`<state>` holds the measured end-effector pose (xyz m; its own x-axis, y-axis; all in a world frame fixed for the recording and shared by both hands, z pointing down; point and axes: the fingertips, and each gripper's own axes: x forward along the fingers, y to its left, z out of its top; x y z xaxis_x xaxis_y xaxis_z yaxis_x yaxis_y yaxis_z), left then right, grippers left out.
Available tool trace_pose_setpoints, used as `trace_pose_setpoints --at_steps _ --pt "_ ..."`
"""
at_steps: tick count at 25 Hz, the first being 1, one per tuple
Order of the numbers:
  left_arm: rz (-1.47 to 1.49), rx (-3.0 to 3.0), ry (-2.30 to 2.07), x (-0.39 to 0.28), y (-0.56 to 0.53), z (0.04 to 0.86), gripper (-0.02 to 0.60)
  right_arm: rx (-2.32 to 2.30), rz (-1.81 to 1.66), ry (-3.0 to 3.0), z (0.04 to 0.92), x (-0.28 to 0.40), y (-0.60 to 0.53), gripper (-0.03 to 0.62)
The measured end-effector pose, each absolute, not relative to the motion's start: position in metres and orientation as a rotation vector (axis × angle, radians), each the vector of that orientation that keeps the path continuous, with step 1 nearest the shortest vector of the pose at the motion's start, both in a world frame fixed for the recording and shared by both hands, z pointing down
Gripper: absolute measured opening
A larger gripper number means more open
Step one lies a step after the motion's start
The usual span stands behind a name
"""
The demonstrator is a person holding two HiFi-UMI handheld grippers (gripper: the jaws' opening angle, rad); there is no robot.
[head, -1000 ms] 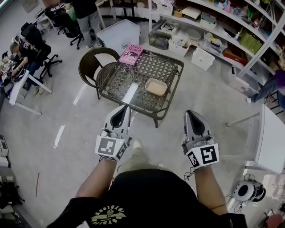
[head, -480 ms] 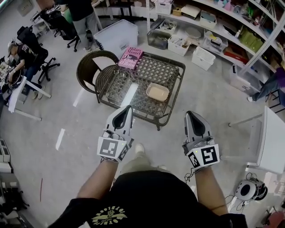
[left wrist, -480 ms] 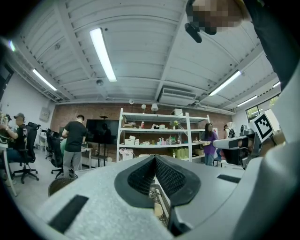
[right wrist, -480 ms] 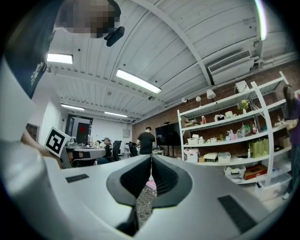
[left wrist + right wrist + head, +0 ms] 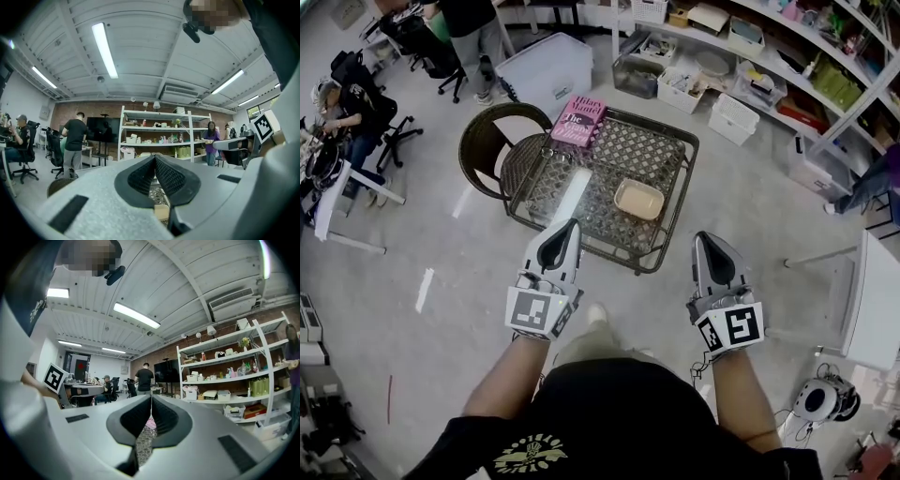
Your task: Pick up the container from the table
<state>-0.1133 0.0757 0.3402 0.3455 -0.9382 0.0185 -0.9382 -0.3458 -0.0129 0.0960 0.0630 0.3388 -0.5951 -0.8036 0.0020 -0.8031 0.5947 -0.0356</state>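
Observation:
A shallow beige container [image 5: 639, 199] sits on the right half of a glass-topped wicker table [image 5: 673, 214] ahead of me. Through the left jaws a sliver of the container [image 5: 161, 211] shows low down. My left gripper [image 5: 566, 228] is shut and empty, its tip over the table's near edge in the head view. My right gripper [image 5: 708, 238] is shut too, held short of the table's near right corner, well apart from the container. The right gripper view shows the lattice table top [image 5: 146, 441] between the jaws. In the left gripper view my left gripper [image 5: 154, 159] has its pads meeting at the tip.
A pink book [image 5: 578, 119] lies on the table's far left corner. A round wicker chair [image 5: 492, 138] stands at the table's left. Shelves with bins [image 5: 750, 66] run along the back right, a white storage bin [image 5: 542, 70] behind the table. People sit and stand at desks [image 5: 356, 112] far left.
The table and container have slid lower and nearer in the head view as I stepped closer. Both grippers keep the same pose, still shut.

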Motion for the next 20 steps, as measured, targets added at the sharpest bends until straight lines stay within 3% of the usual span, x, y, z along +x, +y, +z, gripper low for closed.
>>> trace_pose_setpoints --at_steps 20 --pt "0.013 2.69 -1.624 -0.161 -0.005 0.338 0.009 -1.557 -0.07 2.712 0.331 0.041 -0.002 0.012"
